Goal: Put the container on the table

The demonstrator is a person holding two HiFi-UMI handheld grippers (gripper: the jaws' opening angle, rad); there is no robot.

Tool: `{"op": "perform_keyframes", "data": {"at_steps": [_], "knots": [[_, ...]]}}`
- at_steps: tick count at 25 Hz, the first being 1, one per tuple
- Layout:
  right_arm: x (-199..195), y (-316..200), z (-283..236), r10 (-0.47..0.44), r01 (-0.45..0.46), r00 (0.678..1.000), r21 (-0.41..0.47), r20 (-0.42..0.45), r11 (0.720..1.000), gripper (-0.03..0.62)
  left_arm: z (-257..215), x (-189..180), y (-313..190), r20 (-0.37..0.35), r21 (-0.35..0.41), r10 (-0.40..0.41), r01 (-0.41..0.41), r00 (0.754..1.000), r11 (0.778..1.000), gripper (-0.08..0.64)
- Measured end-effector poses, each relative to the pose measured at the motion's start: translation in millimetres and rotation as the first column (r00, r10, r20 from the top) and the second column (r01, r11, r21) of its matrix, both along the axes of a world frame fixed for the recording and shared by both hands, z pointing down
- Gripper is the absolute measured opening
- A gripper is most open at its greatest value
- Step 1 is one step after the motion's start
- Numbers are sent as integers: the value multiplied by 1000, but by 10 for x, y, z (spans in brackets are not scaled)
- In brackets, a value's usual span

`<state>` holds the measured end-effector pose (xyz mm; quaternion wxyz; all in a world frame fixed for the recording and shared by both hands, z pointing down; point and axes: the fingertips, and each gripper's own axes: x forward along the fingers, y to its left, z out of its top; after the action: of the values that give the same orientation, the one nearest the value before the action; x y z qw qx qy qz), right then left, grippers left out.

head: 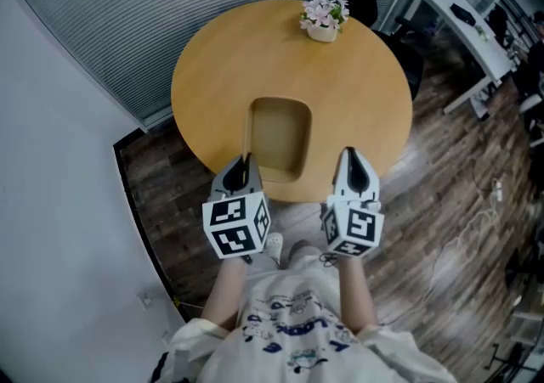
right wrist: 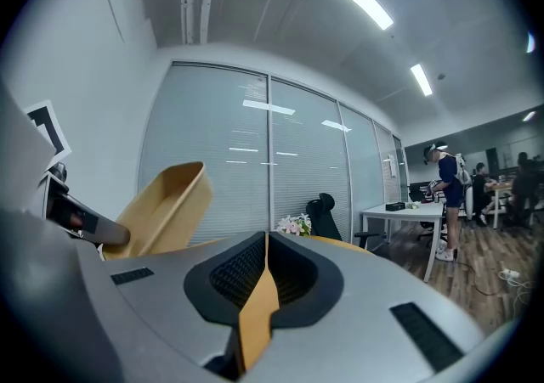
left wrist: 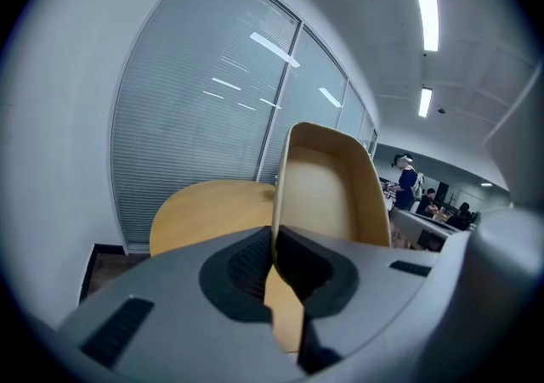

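Over the desk's near edge: container in the left gripper

At the front of the round desk (head: pixel 229 67), the tan container (head: pixel 279 137) is held by the left gripper (head: pixel 245 160), jaws clamped on its left wall. It is tilted, and whether it touches the desk I cannot tell. The right gripper (head: pixel 351 156) sits just beside the container's right side, jaws pressed together with nothing between them. Flowers (head: pixel 323 14) stand at the desk's far edge

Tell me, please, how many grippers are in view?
2. The left gripper clamps the container's left wall by the table's near edge; the right gripper is to its right, shut and empty.
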<state>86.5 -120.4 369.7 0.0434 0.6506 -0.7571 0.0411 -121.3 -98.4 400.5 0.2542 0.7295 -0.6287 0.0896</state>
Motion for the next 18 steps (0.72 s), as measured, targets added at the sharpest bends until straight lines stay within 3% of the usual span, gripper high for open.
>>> {"op": "perform_keyframes", "data": {"at_steps": [18], "knots": [[89,-859,300,-60,59,998,-75,-10,995,11,362,104,-703,6,-102,-42,43,999,994,12]]}}
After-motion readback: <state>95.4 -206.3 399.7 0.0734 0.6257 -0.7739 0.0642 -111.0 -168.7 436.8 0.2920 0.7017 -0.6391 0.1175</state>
